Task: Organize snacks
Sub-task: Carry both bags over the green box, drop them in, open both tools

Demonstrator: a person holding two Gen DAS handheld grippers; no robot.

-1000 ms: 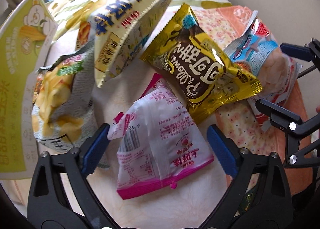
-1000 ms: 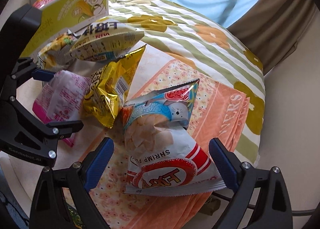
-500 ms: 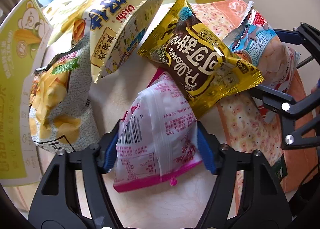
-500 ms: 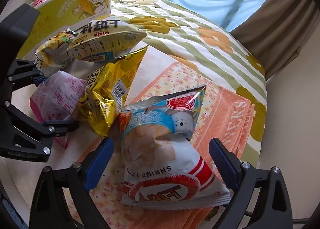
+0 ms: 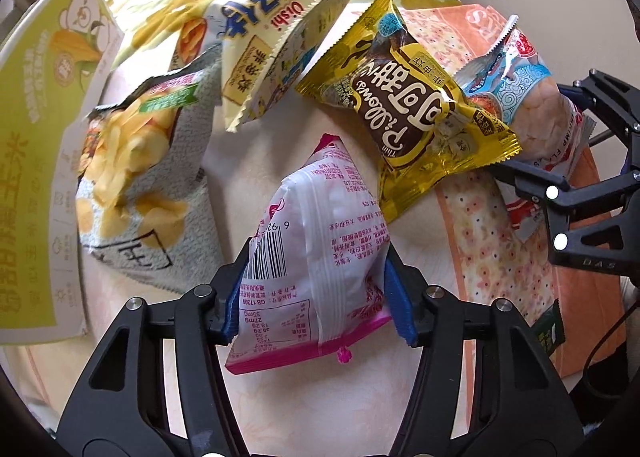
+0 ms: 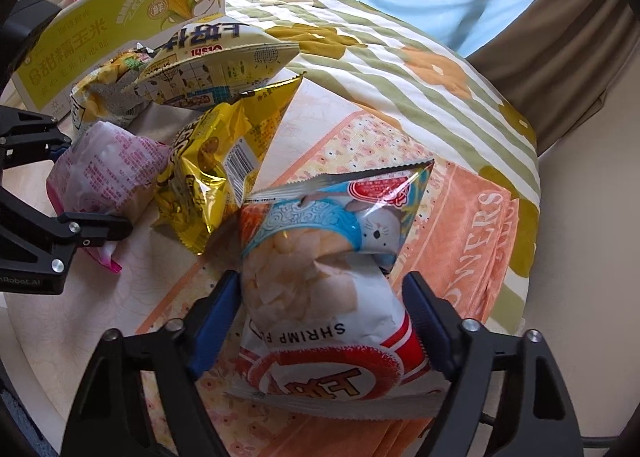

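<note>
In the left wrist view my left gripper [image 5: 316,297] is shut on a pink-and-white snack bag [image 5: 320,225], both blue pads pressing its lower sides. That bag also shows in the right wrist view [image 6: 108,165]. My right gripper [image 6: 322,317] is closing; a white, red and blue shrimp snack bag [image 6: 320,289] stands between its jaws, and both pads touch it. A yellow-and-brown snack bag [image 5: 408,105] lies between the two held bags. Behind it leans a pale yellow snack bag [image 5: 272,41], beside a grey chips bag [image 5: 132,185].
A yellow-green cardboard box [image 6: 120,25] with a bear print stands at the left behind the bags. Everything rests on a bed with a striped flower quilt [image 6: 400,77] and an orange towel [image 6: 472,217]. Curtains [image 6: 560,57] hang at the far right.
My left gripper's jaws have shut on the pink-and-white bag and shifted a little with it. My right gripper's jaws have narrowed onto the shrimp bag.
</note>
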